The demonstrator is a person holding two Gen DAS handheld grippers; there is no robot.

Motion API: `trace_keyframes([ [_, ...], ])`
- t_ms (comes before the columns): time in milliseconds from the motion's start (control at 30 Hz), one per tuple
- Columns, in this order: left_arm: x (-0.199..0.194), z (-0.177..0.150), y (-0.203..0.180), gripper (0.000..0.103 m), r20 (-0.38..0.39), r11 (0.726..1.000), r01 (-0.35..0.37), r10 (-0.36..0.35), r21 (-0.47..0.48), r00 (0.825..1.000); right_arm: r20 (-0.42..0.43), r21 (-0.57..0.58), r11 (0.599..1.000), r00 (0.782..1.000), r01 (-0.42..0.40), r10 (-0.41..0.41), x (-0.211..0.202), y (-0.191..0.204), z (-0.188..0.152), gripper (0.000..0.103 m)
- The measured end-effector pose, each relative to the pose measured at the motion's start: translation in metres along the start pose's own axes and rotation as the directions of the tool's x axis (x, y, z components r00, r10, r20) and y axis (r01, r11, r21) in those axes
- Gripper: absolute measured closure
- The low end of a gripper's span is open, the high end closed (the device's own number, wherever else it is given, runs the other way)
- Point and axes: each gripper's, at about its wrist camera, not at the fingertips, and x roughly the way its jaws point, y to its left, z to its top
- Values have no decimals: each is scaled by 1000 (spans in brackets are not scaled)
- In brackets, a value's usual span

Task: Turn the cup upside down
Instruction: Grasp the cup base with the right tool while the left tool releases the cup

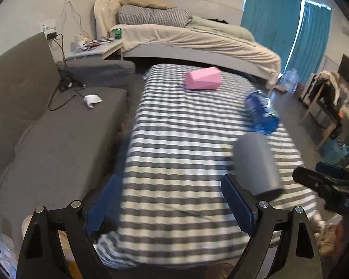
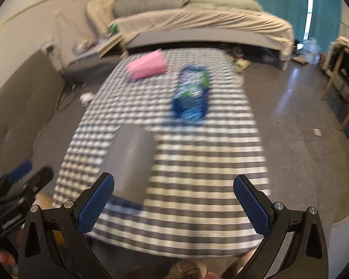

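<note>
A grey cup [image 1: 256, 162] stands on the checked tablecloth [image 1: 186, 139] near the table's front edge, closed end up as far as I can tell. It also shows in the right wrist view [image 2: 132, 160]. My left gripper [image 1: 172, 204] is open and empty, the cup just beyond and right of its right finger. My right gripper [image 2: 172, 204] is open and empty, the cup just beyond its left finger. The right gripper also shows at the left view's right edge [image 1: 325, 186], and the left gripper at the right view's left edge [image 2: 21, 186].
A pink box [image 1: 202, 79] lies at the table's far end and a blue snack bag [image 1: 261, 114] at its right side. A grey sofa [image 1: 46, 127] runs along the left. A bed [image 1: 197, 39] stands behind the table. Bare floor [image 2: 302, 116] lies to the right.
</note>
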Motion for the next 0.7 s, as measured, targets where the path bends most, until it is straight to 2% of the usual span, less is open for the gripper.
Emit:
trace_keyframes([
  [67,10,-2,8,10,-3,1000,5,-5,-16,1000,-44,-24,999,999,-32,31,13,14,2,0],
  [233,41,-3,28,10,-76,994,20,-28,-109,997,-106,-132,991,994,22,-36,41,45,13,0],
  [300,49,-4,35,10,-90,990,33,-46,-136,995,-136,-144,989,990,19,-39,51,52,20,0],
  [400,59,-6,47,10,-105,983,44,-64,-180,992,-202,-127,992,979,-9,-17,65,51,30,0],
  [500,61,-1,53,10,-85,981,19,-36,-193,996,-258,-79,997,966,-20,-1,79,49,40,0],
  [567,64,5,59,10,-86,977,13,-32,-215,996,-286,-45,999,958,-15,2,86,48,47,0],
  [700,68,11,62,10,-85,967,45,-68,-253,994,-338,-55,998,941,9,-27,102,52,58,3],
])
